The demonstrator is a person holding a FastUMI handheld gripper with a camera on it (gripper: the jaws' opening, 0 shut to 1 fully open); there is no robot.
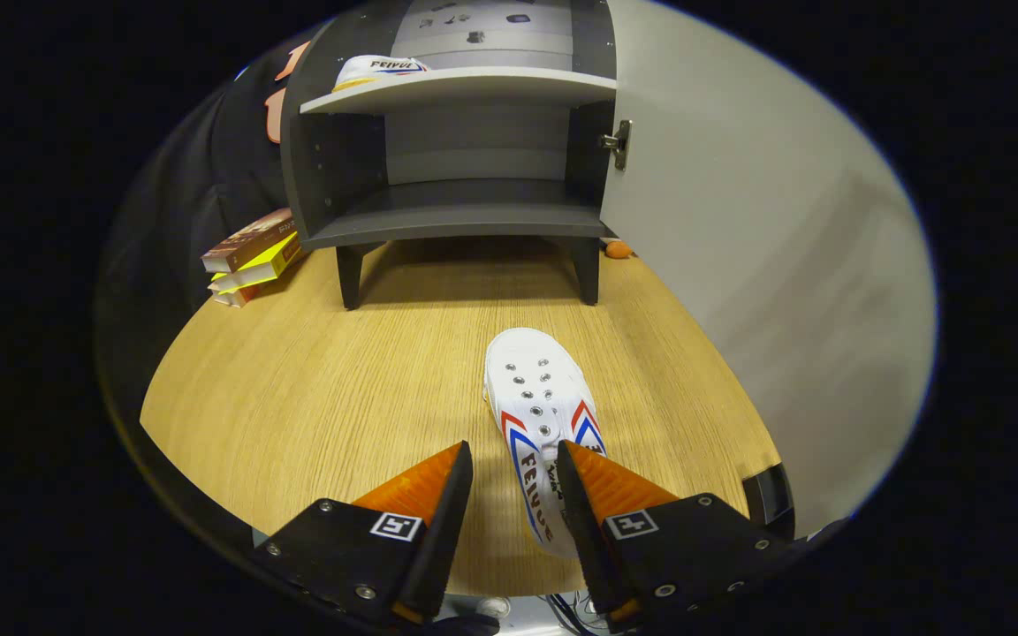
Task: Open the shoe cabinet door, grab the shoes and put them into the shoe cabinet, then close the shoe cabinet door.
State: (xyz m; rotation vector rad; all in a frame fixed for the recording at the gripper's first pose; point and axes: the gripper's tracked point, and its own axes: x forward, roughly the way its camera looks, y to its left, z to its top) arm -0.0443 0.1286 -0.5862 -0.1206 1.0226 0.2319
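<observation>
A white canvas shoe (pixel 537 415) with red and blue stripes lies on the wooden table (pixel 315 389), toe pointing toward the cabinet. My gripper (pixel 513 459) is open; the shoe's heel end reaches into the gap between the fingers, close against the right finger (pixel 581 481), while the left finger stands apart from it. Beyond the shoe stands the dark grey shoe cabinet (pixel 460 159) on short legs, its light door (pixel 739 238) swung open to the right. A second white shoe (pixel 378 69) rests on the cabinet's upper shelf. The lower shelf (pixel 460 216) holds nothing.
A stack of books (pixel 253 256) lies on the table left of the cabinet. A small orange object (pixel 618 250) sits behind the cabinet's right leg. The open door runs along the right side of the table, close to the shoe.
</observation>
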